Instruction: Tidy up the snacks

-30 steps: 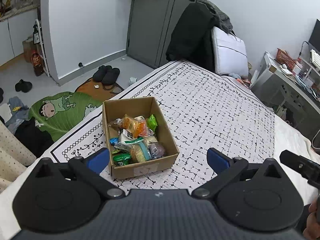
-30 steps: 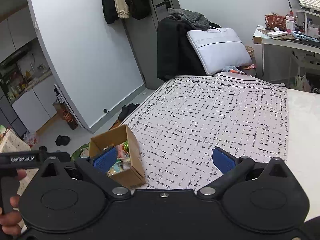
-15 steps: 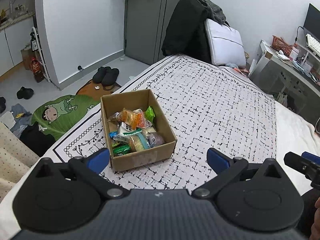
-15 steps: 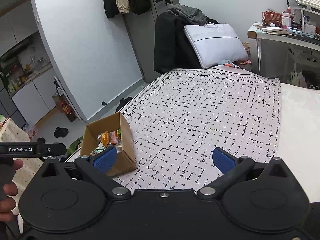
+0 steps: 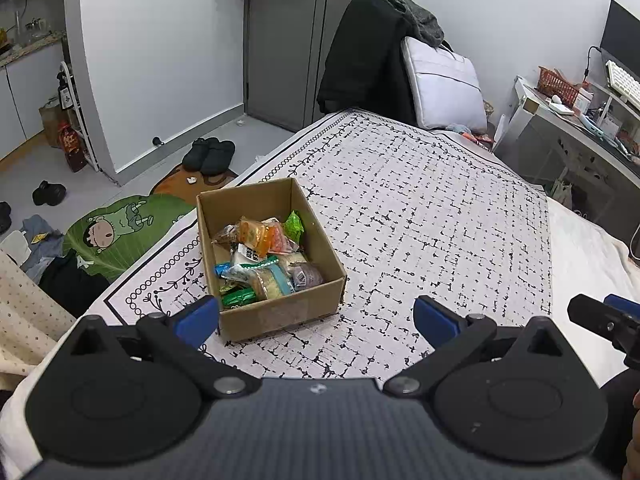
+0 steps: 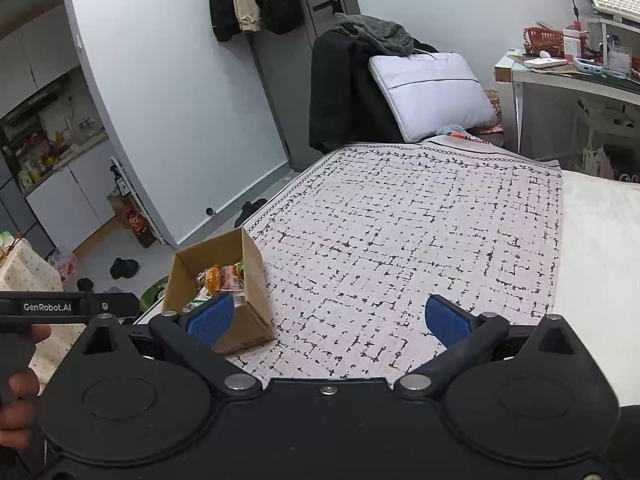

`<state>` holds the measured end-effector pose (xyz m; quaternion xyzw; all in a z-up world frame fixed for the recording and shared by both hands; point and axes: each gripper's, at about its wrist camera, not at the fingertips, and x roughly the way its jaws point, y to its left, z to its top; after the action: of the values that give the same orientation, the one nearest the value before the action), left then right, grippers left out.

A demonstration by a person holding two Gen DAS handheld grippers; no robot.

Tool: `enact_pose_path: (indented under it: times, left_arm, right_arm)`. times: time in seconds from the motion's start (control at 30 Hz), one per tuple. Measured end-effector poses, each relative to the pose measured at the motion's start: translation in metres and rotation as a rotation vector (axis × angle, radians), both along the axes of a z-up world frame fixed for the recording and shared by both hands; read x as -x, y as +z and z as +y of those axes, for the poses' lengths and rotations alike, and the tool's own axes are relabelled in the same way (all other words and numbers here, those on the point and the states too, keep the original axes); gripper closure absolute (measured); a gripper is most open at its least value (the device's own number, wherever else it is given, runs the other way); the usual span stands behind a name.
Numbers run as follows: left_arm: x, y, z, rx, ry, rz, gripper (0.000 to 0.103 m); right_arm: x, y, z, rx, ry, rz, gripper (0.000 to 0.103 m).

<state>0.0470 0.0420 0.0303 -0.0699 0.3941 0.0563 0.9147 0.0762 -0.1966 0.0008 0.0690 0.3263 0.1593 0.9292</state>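
**Both claws wide above the bed, snack box at the left**

On the floor at far left lies a green cartoon mat (image 5: 116, 232). Next, a cardboard box (image 5: 280, 312) sits on the patterned bedspread (image 5: 420, 220) near the bed's left edge, filled with mixed snack packets (image 5: 262, 256). The left claw (image 5: 316, 318) hangs spread wide and empty, its left fingertip just before the box's near corner. The right claw (image 6: 328, 318) is likewise wide and empty over bare bedspread, the box at its left fingertip.
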Motion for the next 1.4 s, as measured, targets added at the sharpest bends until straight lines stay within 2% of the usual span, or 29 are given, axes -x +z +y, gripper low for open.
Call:
enact_pose_path:
  times: [0.5,1.4]
  left_arm:
    - [-0.0006,-0.0002,0.0026,0.013,0.031,0.003,0.0]
    - [0.0022,-0.0001,-0.0016,0.014,0.017,-0.002,0.0]
  right_arm:
    - [-0.0012,-0.002,-0.0023,0.004,0.006,0.011,0.0]
    - [0.0025,-0.0005,0.0007,0.013,-0.002,-0.008,0.0]
